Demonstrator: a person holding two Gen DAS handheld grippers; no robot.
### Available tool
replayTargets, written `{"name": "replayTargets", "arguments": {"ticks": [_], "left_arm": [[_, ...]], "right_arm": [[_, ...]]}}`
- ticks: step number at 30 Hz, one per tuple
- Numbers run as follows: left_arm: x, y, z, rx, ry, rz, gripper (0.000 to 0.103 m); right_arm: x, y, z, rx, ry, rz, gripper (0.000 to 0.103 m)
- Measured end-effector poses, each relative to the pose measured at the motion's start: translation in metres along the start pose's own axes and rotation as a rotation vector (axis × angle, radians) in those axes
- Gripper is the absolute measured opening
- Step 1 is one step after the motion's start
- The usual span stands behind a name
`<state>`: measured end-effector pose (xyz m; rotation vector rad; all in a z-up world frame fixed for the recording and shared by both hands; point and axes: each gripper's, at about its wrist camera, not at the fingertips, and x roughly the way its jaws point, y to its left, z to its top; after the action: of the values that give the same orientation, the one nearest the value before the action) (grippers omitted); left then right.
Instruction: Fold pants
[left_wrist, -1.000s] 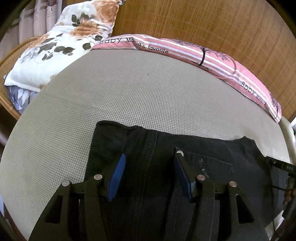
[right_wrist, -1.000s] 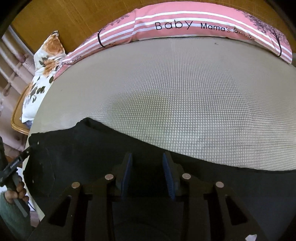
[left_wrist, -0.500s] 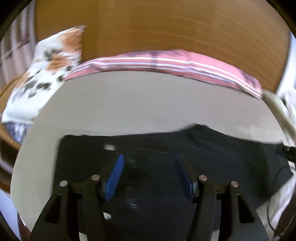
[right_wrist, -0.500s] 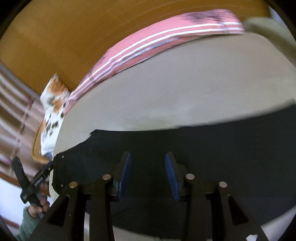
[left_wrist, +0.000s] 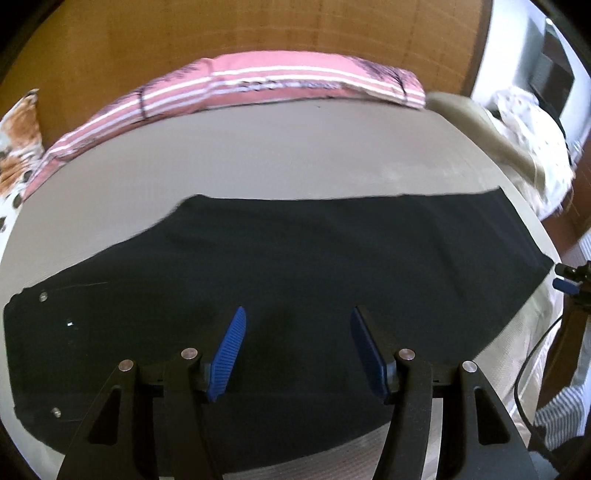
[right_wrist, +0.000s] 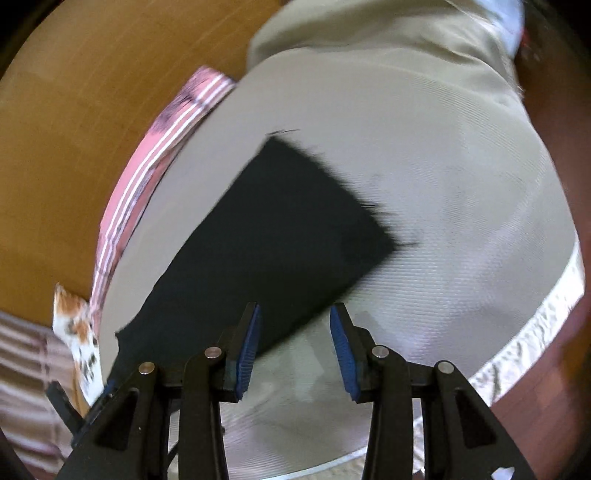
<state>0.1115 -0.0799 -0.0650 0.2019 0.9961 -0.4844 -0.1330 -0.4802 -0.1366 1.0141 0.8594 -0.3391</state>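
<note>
The black pants (left_wrist: 295, 280) lie spread flat on the beige mattress (left_wrist: 295, 155), running from about 9 o'clock to 3 o'clock across the left wrist view, with small metal rivets showing near the 9 o'clock end. The left gripper (left_wrist: 297, 349) hangs over the middle of the cloth, its blue pads (left_wrist: 229, 350) set wide apart and gripping nothing. At 12 o'clock a pink striped pillow (left_wrist: 280, 83) sits along the far edge of the mattress, against a wooden headboard (left_wrist: 221, 33), and a floral pillow (left_wrist: 18, 129) shows at 10 o'clock. At 3 o'clock the tip of the other tool peeks in just off the end of the pants.

In the right wrist view the pants (right_wrist: 288, 229) run from 7 o'clock up toward 12 o'clock and end in a frayed hem, though the picture is blurred, so the fringe may be partly smear. The right gripper (right_wrist: 294, 341) is released too, jaws spread; its left pad (right_wrist: 248, 347) sits over the edge of the cloth and the other over bare mattress (right_wrist: 443, 184). The pink striped pillow (right_wrist: 155, 162) curves along at 10 o'clock
</note>
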Motion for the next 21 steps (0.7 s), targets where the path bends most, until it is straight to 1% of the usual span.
{"name": "replayTargets", "arguments": {"ticks": [4,6,8,10,11,12,14,15,17,19,21], "left_arm": [[0.006,-0.019,0.001,0.027,0.028,-0.017,0.06],[0.01,-0.025,0.0,0.034,0.039,-0.018,0.06],[0.013,-0.029,-0.001,0.041,0.051,-0.016,0.06],[0.017,-0.032,-0.004,0.049,0.064,-0.007,0.06],[0.019,-0.033,-0.005,0.053,0.07,-0.002,0.06],[0.021,-0.034,-0.007,0.054,0.077,0.004,0.06],[0.025,-0.034,-0.009,0.046,0.086,0.01,0.06],[0.027,-0.033,-0.01,0.039,0.094,0.014,0.06],[0.031,-0.032,-0.012,0.027,0.107,0.017,0.06],[0.036,-0.03,-0.015,0.014,0.123,0.016,0.06],[0.039,-0.03,-0.017,0.011,0.122,0.02,0.06]], "right_arm": [[0.009,-0.023,0.002,0.062,0.001,0.021,0.037],[0.013,-0.024,0.002,0.069,-0.001,0.03,0.037],[0.017,-0.033,0.009,0.087,-0.027,0.056,0.037],[0.017,-0.036,0.011,0.093,-0.039,0.064,0.035],[0.02,-0.04,0.016,0.1,-0.063,0.086,0.035],[0.02,-0.04,0.016,0.1,-0.063,0.086,0.035],[0.024,-0.044,0.023,0.113,-0.092,0.12,0.032],[0.024,-0.044,0.023,0.113,-0.092,0.12,0.031],[0.027,-0.046,0.028,0.125,-0.103,0.137,0.023],[0.03,-0.05,0.031,0.144,-0.105,0.16,0.023],[0.032,-0.053,0.031,0.168,-0.111,0.197,0.023]]}}
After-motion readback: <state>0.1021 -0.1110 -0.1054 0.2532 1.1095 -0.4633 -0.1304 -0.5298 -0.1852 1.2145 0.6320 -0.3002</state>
